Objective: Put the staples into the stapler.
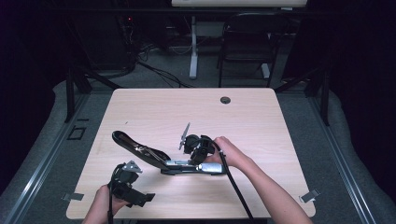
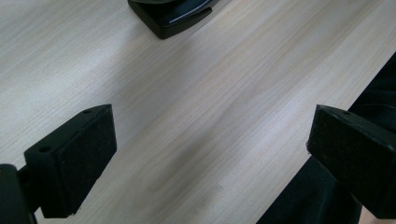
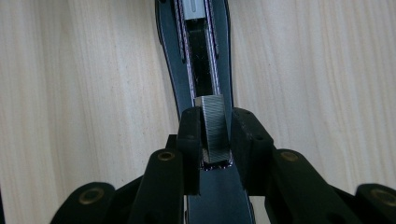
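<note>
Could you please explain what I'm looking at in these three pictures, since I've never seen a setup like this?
There is no robot here: a person holds a hand-held gripper in each hand at a wooden table. The high view looks down from above the person. The other two come from cameras riding on each gripper, looking along its black jaws.

On the table lies a large black stapler, opened with its top arm swung up.

The right gripper has its jaws closed on a strip of staples, holding it over the stapler's open channel. The left gripper is open and holds nothing; it sits near the table's front edge, with one corner of the stapler ahead of it.
</note>
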A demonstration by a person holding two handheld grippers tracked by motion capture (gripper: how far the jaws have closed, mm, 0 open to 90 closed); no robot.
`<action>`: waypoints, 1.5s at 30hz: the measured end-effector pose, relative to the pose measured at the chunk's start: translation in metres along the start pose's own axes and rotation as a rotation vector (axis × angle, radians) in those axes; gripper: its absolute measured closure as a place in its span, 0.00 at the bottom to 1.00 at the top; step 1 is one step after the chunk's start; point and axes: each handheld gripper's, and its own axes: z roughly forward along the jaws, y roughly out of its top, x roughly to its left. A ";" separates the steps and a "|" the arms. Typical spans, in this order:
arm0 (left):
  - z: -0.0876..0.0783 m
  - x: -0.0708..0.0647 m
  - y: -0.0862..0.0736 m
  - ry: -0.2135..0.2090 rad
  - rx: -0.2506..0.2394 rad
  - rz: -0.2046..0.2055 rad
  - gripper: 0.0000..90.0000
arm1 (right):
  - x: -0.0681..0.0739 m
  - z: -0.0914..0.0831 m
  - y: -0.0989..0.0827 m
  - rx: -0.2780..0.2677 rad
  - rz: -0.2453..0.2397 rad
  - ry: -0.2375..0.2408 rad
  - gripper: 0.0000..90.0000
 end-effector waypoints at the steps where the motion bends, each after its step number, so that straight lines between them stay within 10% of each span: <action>1: 0.000 0.000 0.000 0.000 0.001 0.000 0.02 | -0.001 0.001 0.000 0.000 0.009 0.010 0.81; 45: -0.003 0.001 0.000 0.022 -0.023 -0.021 0.03 | 0.007 0.000 -0.005 0.006 -0.029 -0.042 0.80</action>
